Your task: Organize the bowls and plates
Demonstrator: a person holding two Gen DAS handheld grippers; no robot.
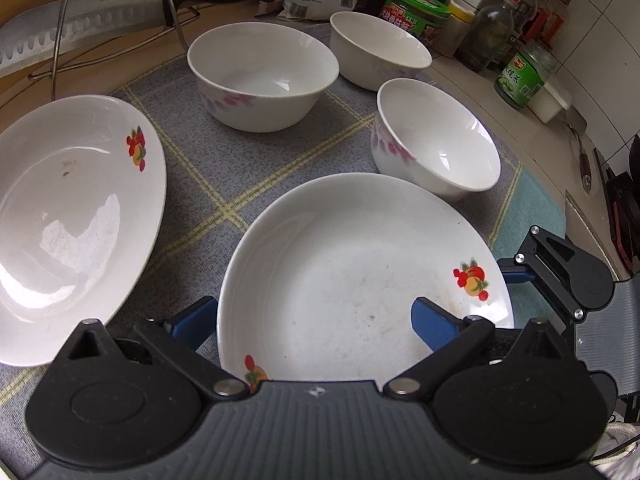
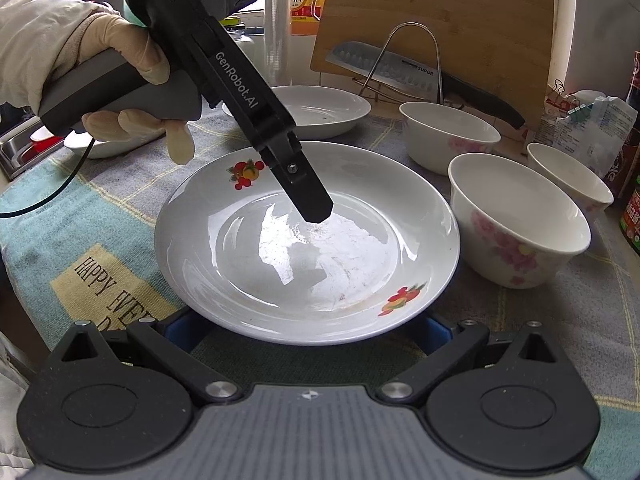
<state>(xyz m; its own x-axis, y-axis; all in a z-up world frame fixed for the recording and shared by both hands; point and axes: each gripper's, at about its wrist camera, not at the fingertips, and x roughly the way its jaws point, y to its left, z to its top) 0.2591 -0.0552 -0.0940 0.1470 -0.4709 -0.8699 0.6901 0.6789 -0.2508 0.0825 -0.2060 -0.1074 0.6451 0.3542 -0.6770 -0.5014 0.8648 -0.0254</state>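
Across the countertop a checked grey-and-blue cloth [image 2: 100,248] is lying under everything, and we are seeing it spread toward 6 o'clock with printed lettering on a yellow patch. At 12 o'clock in the right wrist view a bamboo cutting board [image 2: 440,28] is leaning upright, with a Supor knife [image 2: 400,70] resting across a wire rack [image 2: 416,60] in front of it.

We are looking at the near plate [image 2: 308,248] sitting flat at the centre of the cloth, fruit decals on its rim. A second fruit-print plate [image 1: 72,216] is lying at 9 o'clock in the left wrist view, apart from the first. Three white bowls are standing between 12 and 2 o'clock: the large bowl [image 1: 262,80], the floral bowl [image 1: 438,140] just beside the near plate's rim, and the plain bowl [image 1: 378,50] farthest back.

We are seeing the left gripper [image 1: 316,320], held by a gloved hand [image 2: 132,80], hanging over the near plate with its jaws spread wide; one blue finger [image 1: 434,326] is sitting over the plate's inside, the other outside the rim at 8 o'clock, neither pressing. The right gripper [image 2: 308,330] is waiting at the plate's 6 o'clock edge, its blue fingers standing apart with the rim above the gap and nothing clamped.

Jars and bottles [image 1: 520,40] are crowding 1 o'clock.
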